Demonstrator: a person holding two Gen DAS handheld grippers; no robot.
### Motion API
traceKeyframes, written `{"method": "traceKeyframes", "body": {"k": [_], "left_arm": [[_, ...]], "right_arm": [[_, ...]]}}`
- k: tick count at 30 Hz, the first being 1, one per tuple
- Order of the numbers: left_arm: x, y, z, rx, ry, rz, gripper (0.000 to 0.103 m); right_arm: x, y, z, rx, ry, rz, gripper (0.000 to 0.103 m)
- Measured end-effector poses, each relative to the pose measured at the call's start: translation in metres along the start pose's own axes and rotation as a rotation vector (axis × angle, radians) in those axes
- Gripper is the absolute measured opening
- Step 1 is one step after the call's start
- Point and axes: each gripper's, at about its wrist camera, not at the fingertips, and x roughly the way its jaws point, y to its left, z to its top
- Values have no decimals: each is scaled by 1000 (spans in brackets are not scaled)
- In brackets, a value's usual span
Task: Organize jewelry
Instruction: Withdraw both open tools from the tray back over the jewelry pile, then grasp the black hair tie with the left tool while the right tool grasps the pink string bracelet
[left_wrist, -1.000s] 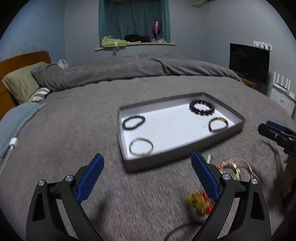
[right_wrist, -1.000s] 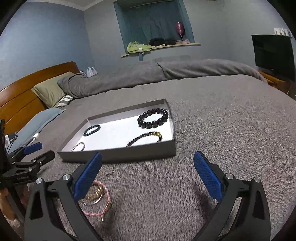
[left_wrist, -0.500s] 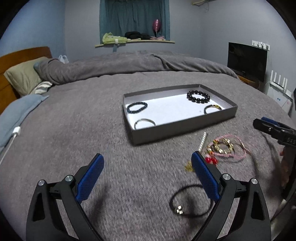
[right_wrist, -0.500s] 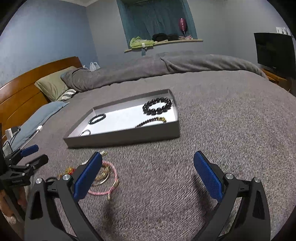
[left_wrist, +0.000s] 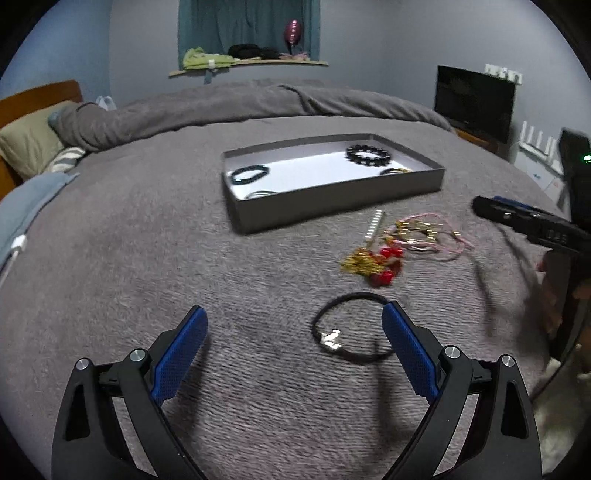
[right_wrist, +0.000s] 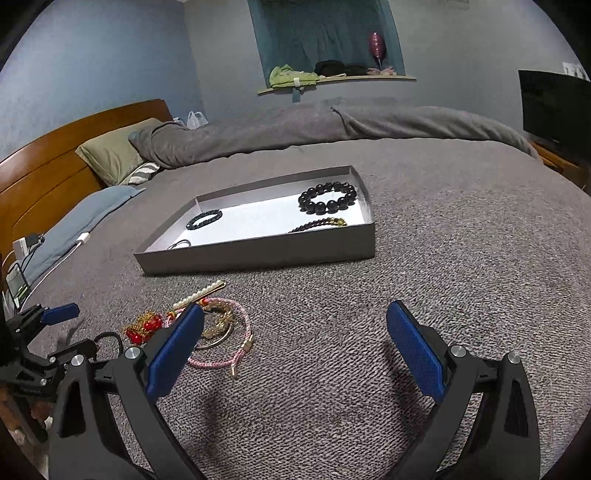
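Jewelry is partly sorted: four bracelets lie in the tray (right_wrist: 258, 254) ahead of both released, empty tools, left tool (left_wrist: 295, 354) and right tool (right_wrist: 295, 343), while a black cord bracelet (left_wrist: 351, 328) by the left tool's right finger and a tangled pile (right_wrist: 207, 325) on the bed remain.

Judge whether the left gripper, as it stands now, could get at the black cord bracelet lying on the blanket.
Probably yes. The left gripper is open, and the black cord bracelet lies flat just ahead, partly behind its right finger. Nothing lies on the bracelet; the red and gold piece sits apart, farther away.

Dim, bluish, fisheye-warped, slightly blurred
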Motion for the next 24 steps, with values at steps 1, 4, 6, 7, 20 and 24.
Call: {"method": "traceKeyframes", "body": {"k": [1,4,6,7,20,24], "left_arm": [[-1,-1,0,4,-3,-7,95],[-1,-7,-1,29,-4,-25,95],[1,-10,-1,35,5,-35,95],[2,-9,-1,35,9,-30,95],[2,-9,-12,16,55,-32,61],[5,-7,-13,10,78,-42,49]], "right_arm": [[0,1,0,-2,4,3,98],[1,3,-1,-11,11,6,98],[1,3,0,-12,13,6,98],[1,3,0,-11,14,8,98],[14,13,-5,-37,103,67,59],[20,18,-9,-51,138,79,46]]}}
